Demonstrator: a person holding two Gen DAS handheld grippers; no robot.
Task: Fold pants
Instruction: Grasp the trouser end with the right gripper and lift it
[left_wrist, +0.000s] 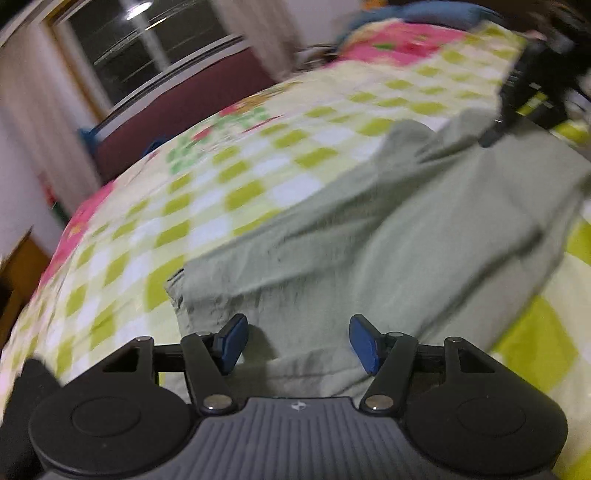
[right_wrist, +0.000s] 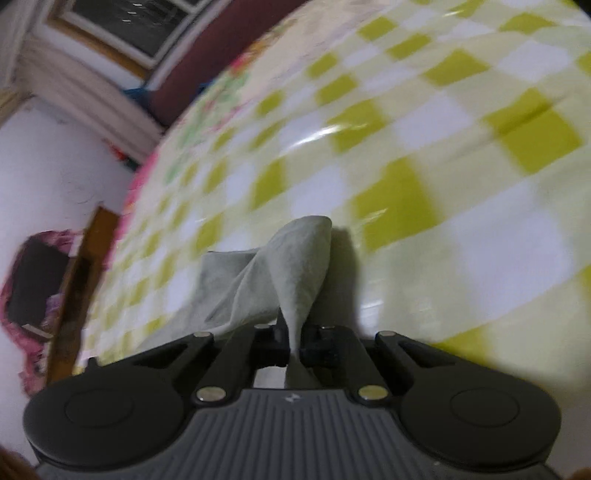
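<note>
In the left wrist view the left gripper (left_wrist: 298, 341) is hovering with fingers spread, empty, over the near end of the pale green pants (left_wrist: 369, 229) stretching across the checkered bedsheet (left_wrist: 221, 192) toward the right gripper (left_wrist: 532, 81), while in the right wrist view the right gripper (right_wrist: 294, 341) is pinching a pants (right_wrist: 291, 266) corner.

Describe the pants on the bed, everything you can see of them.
The pants are pale grey-green, of soft, creased cloth, and lie spread and rumpled on the checked bedcover. The right gripper is shut on a pinched fold, which stands up in a peak. The left gripper hangs open over the near edge, gripping nothing.
</note>
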